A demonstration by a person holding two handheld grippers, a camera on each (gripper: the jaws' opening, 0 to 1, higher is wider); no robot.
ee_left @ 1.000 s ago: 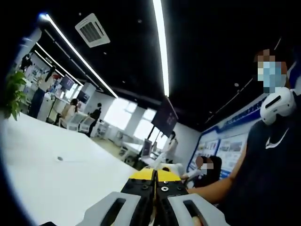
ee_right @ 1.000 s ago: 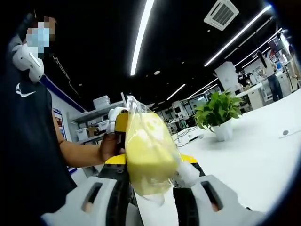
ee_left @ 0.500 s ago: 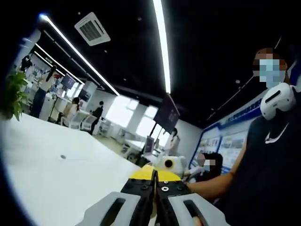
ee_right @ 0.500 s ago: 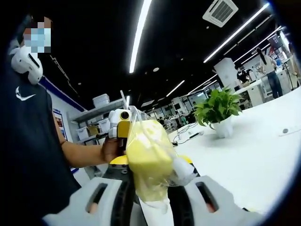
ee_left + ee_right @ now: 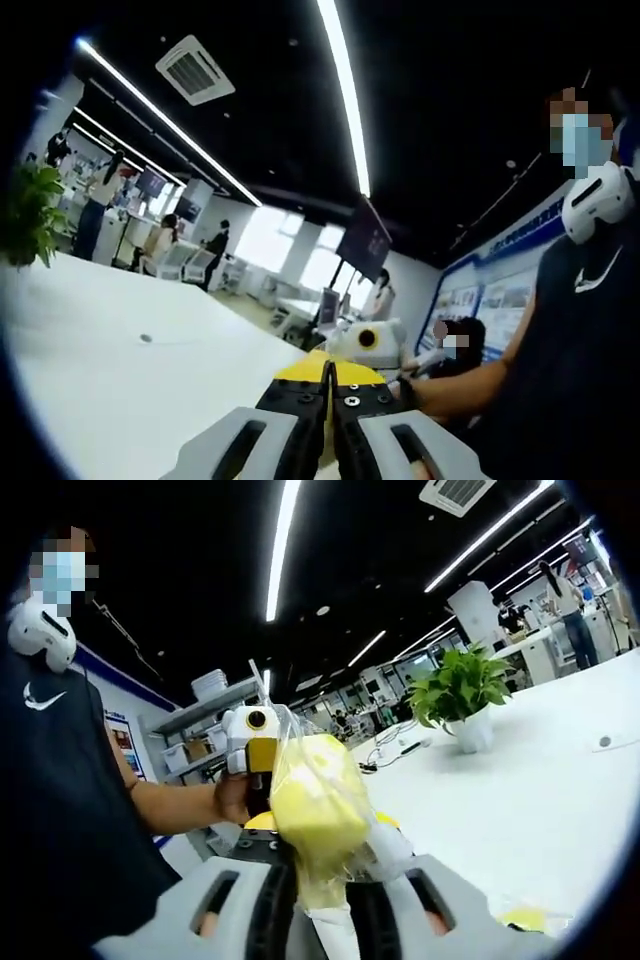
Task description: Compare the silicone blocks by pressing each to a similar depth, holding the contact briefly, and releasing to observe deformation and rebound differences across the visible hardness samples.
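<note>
In the right gripper view, the right gripper (image 5: 318, 905) has its grey jaws drawn in narrow on the lower end of a clear plastic bag holding a soft yellow silicone block (image 5: 315, 810). The bag stands with its long axis running up and away from the jaws, leaning slightly left in this view, its crumpled neck pinched between them and the yellow bulk above. Just behind the bag, the left gripper (image 5: 250, 750) comes in from the left, white and yellow, held in the person's hand (image 5: 232, 798); its jaws cannot be read from here. Beyond lies the white tabletop (image 5: 520, 820), with a small yellow piece (image 5: 525, 918) at its near edge and a green potted plant in a white pot (image 5: 458, 702) further back.

In the left gripper view, the left gripper's own jaws (image 5: 327, 425) are pressed together with nothing between them, pointing over the same white tabletop (image 5: 110, 370). The right gripper (image 5: 368, 342) shows past them as a white body, with the person's forearm (image 5: 465, 392) leading back to a dark shirt (image 5: 570, 360). The plant (image 5: 28, 215) sits at the far left edge.
</note>
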